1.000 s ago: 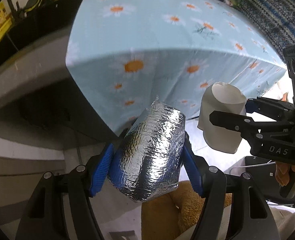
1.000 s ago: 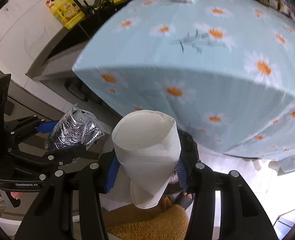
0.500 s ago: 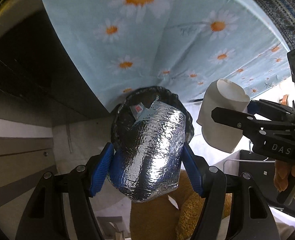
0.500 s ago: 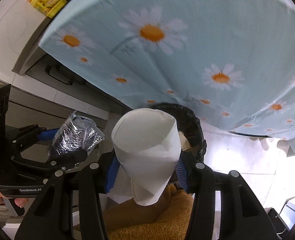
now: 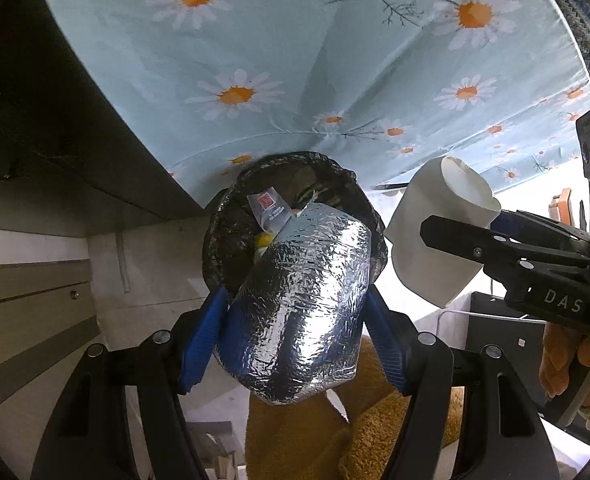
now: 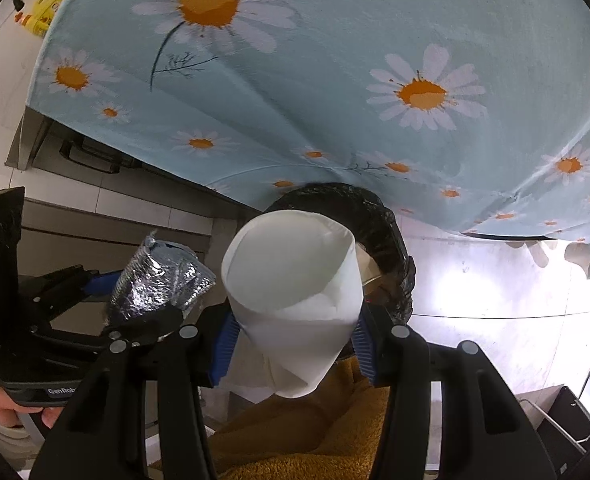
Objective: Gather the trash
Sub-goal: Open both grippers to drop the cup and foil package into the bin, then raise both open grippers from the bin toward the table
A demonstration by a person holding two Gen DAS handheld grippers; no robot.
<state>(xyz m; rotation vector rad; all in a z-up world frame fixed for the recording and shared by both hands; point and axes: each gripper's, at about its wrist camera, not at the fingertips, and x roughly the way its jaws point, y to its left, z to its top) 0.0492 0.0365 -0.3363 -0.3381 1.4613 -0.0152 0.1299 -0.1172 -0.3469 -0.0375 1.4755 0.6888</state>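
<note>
A: Foil bundle (image 5: 299,312), crinkled and silver, fills the middle of the left wrist view. What holds it?

B: The left gripper (image 5: 291,328) pinches it between two blue fingers (image 5: 201,340), one pressed to each side. The bundle tilts forward, its pointed top over the mouth of a bin (image 5: 231,236) lined with a black bag.

A: What is inside the bin?

B: A clear wrapper with a small red label (image 5: 269,210) and something yellow beneath it. The rest is hidden behind the foil.

A: And the other hand?

B: The right gripper (image 6: 293,340) clamps a white paper cone (image 6: 295,292), wide end up and open, narrow end hanging below the blue fingers (image 6: 223,344). In the left wrist view the same paper cone (image 5: 439,236) sits just right of the bin's rim, held side-on by the right gripper (image 5: 495,240).

A: Where is the bin from the right side?

B: The bin (image 6: 387,232) is directly behind the cone, mostly covered by it. The foil bundle (image 6: 159,280) shows at left, apart from the cone, with the left gripper (image 6: 135,300) around it.

A: What surrounds them?

B: A pale blue tablecloth with daisies (image 5: 335,60) hangs above the bin in both views (image 6: 335,100). A fuzzy mustard-yellow fabric (image 5: 307,432) lies below the grippers. A yellow bottle (image 6: 41,12) stands on a counter at upper left.
</note>
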